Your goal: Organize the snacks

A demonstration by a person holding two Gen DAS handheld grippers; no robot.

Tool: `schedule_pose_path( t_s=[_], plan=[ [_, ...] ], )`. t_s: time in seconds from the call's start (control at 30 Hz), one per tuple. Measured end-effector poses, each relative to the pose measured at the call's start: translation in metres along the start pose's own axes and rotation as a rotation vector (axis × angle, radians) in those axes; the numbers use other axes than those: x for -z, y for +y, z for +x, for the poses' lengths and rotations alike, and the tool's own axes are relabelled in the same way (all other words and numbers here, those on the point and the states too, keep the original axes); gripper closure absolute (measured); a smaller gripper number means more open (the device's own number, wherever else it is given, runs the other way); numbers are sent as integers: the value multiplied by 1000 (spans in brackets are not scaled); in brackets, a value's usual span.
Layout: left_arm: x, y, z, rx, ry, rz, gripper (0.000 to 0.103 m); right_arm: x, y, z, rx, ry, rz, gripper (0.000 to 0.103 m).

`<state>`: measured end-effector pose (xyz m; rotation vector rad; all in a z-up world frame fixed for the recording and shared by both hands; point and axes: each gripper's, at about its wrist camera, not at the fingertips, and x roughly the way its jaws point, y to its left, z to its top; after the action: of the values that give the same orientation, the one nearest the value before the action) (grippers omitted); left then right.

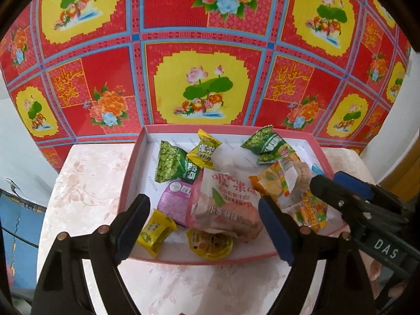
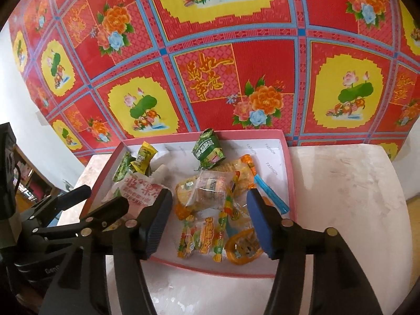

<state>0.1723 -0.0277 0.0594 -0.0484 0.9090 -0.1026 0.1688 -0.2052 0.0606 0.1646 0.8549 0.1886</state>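
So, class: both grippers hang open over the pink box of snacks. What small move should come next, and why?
Probably lower the open left gripper onto the large pink-and-white fruit jelly pouch and close. The pouch lies between its fingers, on top of the pile in the shallow pink cardboard box; the right gripper holds nothing.

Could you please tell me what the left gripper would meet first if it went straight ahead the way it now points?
Most likely the pink-and-white jelly pouch, which lies between the open fingers of the left gripper inside the pink box. Depth is unclear, so the orange jelly cup just before it could be touched first.
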Motion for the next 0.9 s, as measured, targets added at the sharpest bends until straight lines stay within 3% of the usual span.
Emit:
schedule_pose_path(
  t_s=[0.4,0.57,0.9],
  plan=[
    [17,0,-24,-46,29,-25,15,15,18,-30,-1,-22,-30,35],
    [30,2,-28,-48,49,-33,15,29,16,-33,19,4,-4,29],
    [50,-7,-17,-54,122,3,15,57,16,-26,49,77,-9,29]
  ],
)
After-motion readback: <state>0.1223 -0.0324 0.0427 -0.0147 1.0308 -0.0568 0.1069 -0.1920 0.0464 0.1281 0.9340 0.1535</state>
